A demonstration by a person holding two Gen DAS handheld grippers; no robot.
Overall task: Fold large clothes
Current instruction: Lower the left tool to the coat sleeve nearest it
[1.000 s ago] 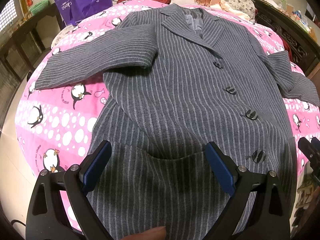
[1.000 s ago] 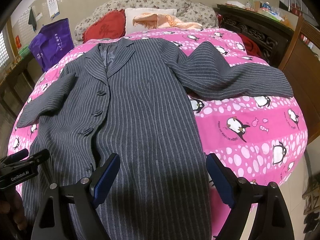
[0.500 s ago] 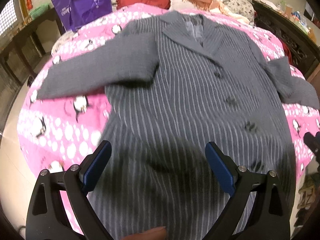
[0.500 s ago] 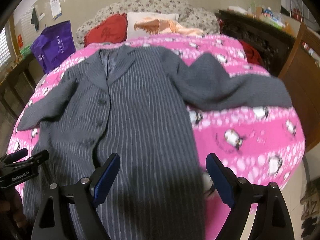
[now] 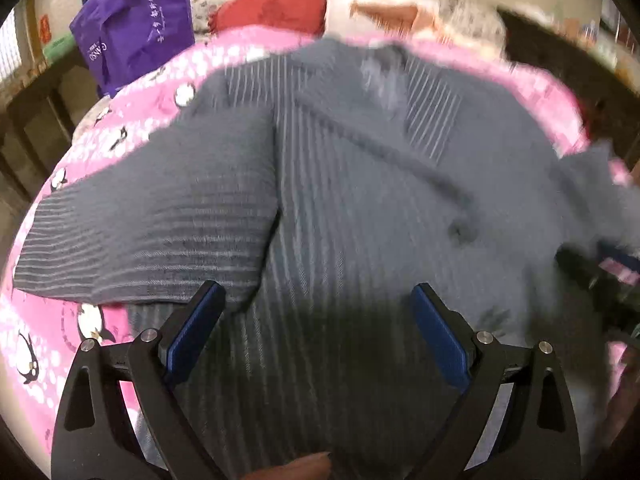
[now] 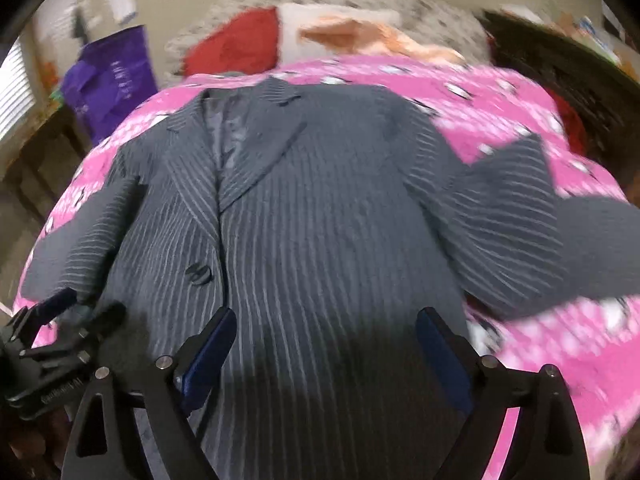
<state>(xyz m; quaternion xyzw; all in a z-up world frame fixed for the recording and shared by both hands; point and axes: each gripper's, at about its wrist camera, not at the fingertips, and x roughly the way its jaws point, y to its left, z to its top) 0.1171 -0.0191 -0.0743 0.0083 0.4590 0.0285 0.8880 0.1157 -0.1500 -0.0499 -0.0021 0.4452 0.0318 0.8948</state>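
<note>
A long grey pinstriped coat (image 5: pixel 360 208) lies front-up and buttoned on the pink penguin bedspread (image 5: pixel 44 320), with both sleeves spread outward. It also shows in the right wrist view (image 6: pixel 320 240). My left gripper (image 5: pixel 318 320) is open and empty above the coat's left chest, beside the left sleeve (image 5: pixel 160 224). My right gripper (image 6: pixel 324 344) is open and empty above the coat's right front, near the right sleeve (image 6: pixel 540 240). The left gripper shows at the lower left of the right wrist view (image 6: pixel 60 344). Both views are blurred by motion.
A red pillow (image 6: pixel 236 40), a white pillow with an orange cloth (image 6: pixel 352 32) and a flowered headboard lie at the bed's far end. A purple bag (image 5: pixel 136 20) stands at the far left. Dark wooden furniture (image 6: pixel 560 60) flanks the bed's right side.
Both grippers have moved forward up the coat, from over the hem to over the chest. The collar and sleeves now look much nearer. Both stayed open.
</note>
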